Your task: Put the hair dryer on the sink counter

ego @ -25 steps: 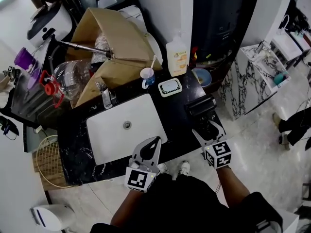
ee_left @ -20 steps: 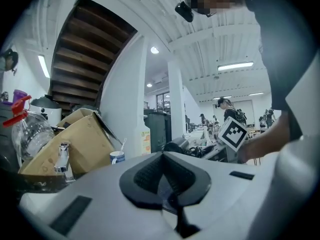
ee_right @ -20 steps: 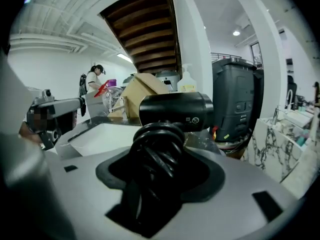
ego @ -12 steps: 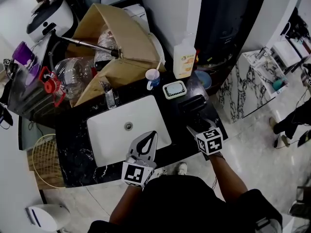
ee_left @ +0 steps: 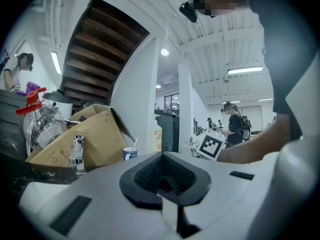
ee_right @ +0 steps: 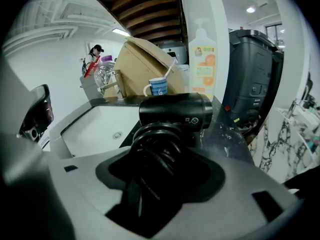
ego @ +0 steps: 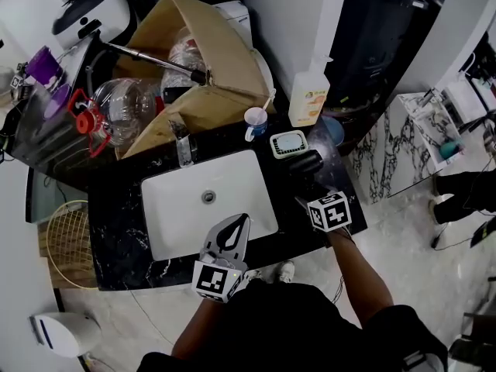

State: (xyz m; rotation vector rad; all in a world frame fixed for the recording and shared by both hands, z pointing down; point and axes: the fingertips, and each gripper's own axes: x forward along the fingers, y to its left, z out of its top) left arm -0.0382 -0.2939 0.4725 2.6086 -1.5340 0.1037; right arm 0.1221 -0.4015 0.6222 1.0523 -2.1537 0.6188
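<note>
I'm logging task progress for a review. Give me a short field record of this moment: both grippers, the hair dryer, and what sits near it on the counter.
left gripper: jaws together, empty, above the near edge of the sink
right gripper: closed on the hair dryer's cord-wrapped handle
hair dryer: black, over the sink counter, right of the sink; contact with the counter unclear
nearby: cup and soap bottle behind it
status: not yet released
</note>
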